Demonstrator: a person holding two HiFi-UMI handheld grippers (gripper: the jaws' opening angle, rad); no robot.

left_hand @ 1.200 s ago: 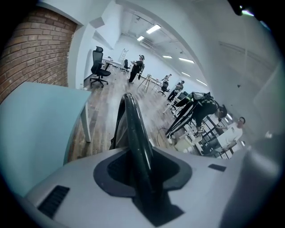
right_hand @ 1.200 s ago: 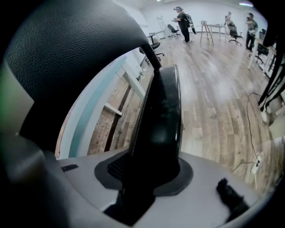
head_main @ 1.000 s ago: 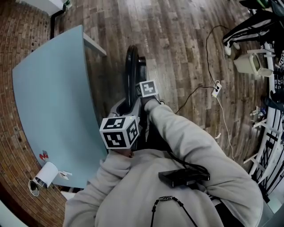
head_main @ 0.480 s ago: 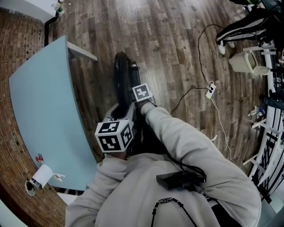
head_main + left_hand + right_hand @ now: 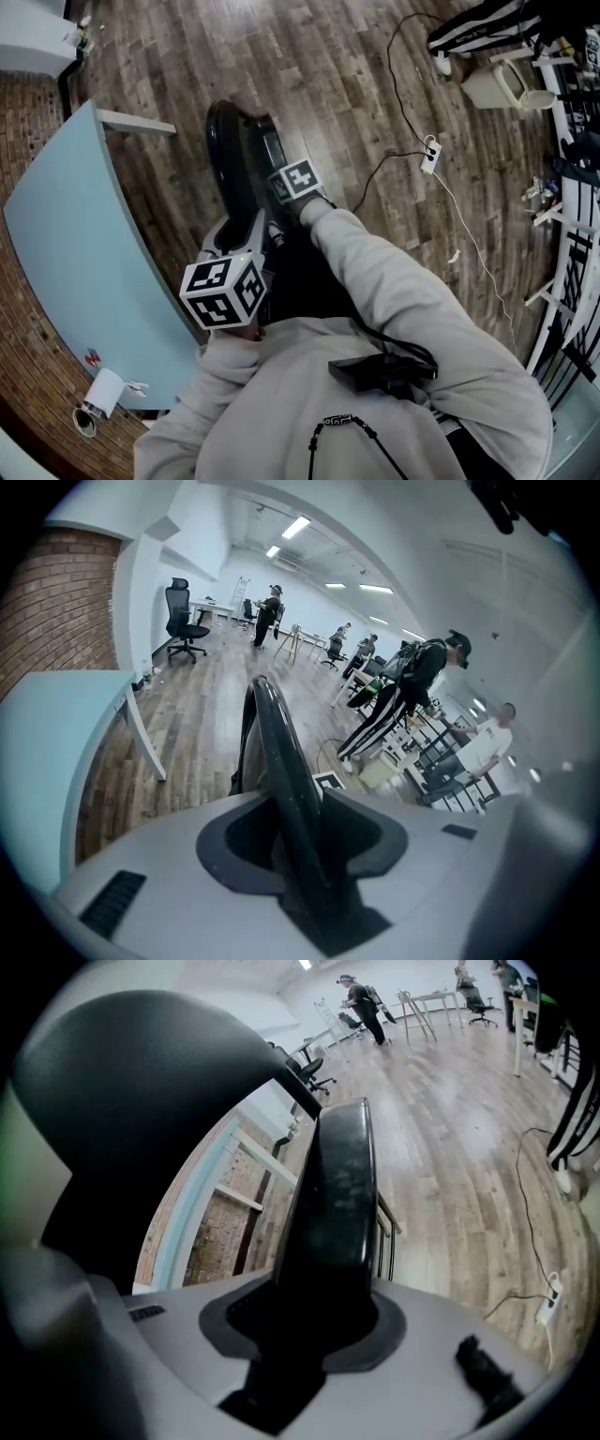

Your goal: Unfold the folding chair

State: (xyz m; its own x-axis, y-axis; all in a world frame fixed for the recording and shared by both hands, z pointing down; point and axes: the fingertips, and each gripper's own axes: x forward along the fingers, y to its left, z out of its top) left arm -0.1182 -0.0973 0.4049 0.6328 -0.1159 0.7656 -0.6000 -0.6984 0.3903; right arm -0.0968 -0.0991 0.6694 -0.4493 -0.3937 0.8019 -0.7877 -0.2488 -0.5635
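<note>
The largest surface is the floor of grey-brown wooden planks (image 5: pixel 356 84), matt and streaked, with a soft shine in the middle. At the left runs a red brick wall (image 5: pixel 33 112), rough and dark. Against it stands a pale blue table with a smooth, flat top (image 5: pixel 75 253) on thin white legs (image 5: pixel 136 124); its long edge faces the person.

The black folding chair (image 5: pixel 223 155) is upright just in front of the person, between the table's edge and the open planks. From above it is a narrow, flat shape with a glossy, rounded rim of hard plastic. Only a thin strip of floor separates it from the table, while on the other side a wide stretch of planks reaches to a thin black cable with a white power strip (image 5: pixel 430 155).

The person's grey fabric sleeve (image 5: pixel 394 300) leads down to the chair. The left gripper (image 5: pixel 300 864), of smooth grey plastic, has the chair's thin rim standing between its jaws – the jaws are opening, and a dark gap shows at each side of the rim. The right gripper (image 5: pixel 300 1335) pinches a broader, shiny black band of the chair, which fills the space between its jaws.

A small white paper roll (image 5: pixel 105 392) lies by the table's near corner.
</note>
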